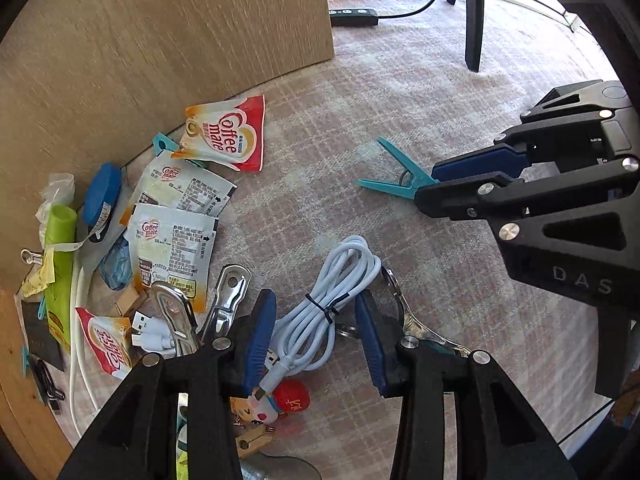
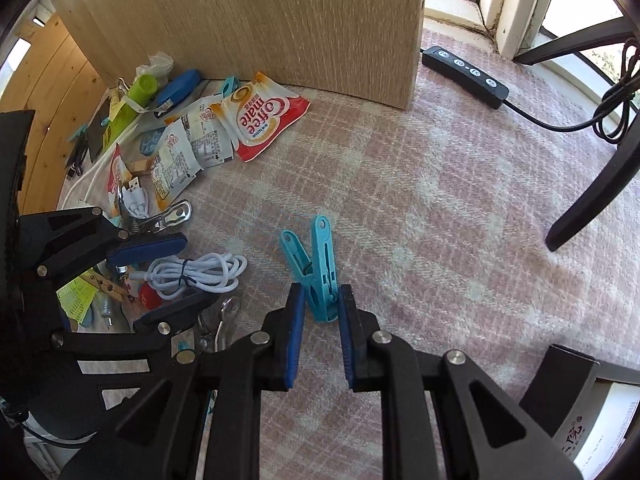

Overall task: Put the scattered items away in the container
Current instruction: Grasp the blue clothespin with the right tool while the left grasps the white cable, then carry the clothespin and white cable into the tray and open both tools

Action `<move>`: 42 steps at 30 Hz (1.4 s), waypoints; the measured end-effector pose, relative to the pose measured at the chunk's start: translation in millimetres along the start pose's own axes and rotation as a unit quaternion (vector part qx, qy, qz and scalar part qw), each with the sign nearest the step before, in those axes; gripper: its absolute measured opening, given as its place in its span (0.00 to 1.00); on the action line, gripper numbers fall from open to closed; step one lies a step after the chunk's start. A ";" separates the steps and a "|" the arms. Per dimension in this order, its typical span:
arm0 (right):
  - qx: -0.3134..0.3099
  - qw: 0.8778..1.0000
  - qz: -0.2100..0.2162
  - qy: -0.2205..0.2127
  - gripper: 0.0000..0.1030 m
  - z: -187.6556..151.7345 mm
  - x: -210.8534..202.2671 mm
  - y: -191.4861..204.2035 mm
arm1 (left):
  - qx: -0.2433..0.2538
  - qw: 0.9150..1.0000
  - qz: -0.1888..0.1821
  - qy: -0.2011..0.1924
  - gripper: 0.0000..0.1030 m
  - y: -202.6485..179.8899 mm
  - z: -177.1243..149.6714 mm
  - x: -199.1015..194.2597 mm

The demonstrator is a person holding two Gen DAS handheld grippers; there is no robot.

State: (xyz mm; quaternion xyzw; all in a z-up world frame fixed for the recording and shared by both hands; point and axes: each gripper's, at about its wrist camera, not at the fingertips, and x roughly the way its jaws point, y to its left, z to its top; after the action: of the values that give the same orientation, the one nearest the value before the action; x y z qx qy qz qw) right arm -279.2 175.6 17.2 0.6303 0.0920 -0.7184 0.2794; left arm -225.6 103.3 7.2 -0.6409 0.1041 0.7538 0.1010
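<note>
Teal clothespin (image 2: 318, 276) pinched at its jaw end between pads of right gripper (image 2: 320, 336), low centre of the right wrist view; handle arms fanned out toward frame top, lying on the pink plaid cloth (image 2: 420, 208). Same clothespin (image 1: 394, 178) seen mid-right in the left wrist view, arms pointing left. Coiled white cable (image 1: 334, 296), bound by a dark tie, lying bottom centre between the spread fingers of left gripper (image 1: 316, 340); pads flanking but not pressing it. USB plug end next to a small red-capped figurine (image 1: 286, 398). Metal clips (image 1: 224, 304) just left of the cable. Coffee-mate sachets (image 1: 228, 136) scattered upper left beside a wooden panel (image 1: 180, 24).
</note>
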 end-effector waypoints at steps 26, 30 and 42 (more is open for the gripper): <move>0.058 0.993 0.024 -0.103 0.10 -79.6 -104.4 -31.0 | -0.062 0.988 -0.085 -0.109 0.16 -18.3 -16.4 -107.7; 0.089 0.989 0.004 -0.120 0.10 -111.3 -137.0 -63.4 | -0.042 0.985 -0.114 -0.119 0.16 -60.9 -13.2 -116.9; 0.248 0.953 -0.065 -0.163 0.10 -243.2 -215.2 -192.2 | 0.061 0.971 -0.205 -0.108 0.16 -209.2 -19.0 -133.4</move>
State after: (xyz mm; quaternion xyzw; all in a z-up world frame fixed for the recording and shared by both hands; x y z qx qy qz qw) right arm -160.3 513.8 135.1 0.5470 -0.0951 -0.8280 0.0783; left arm -126.8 295.7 130.2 -0.5556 0.0047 0.7744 0.3027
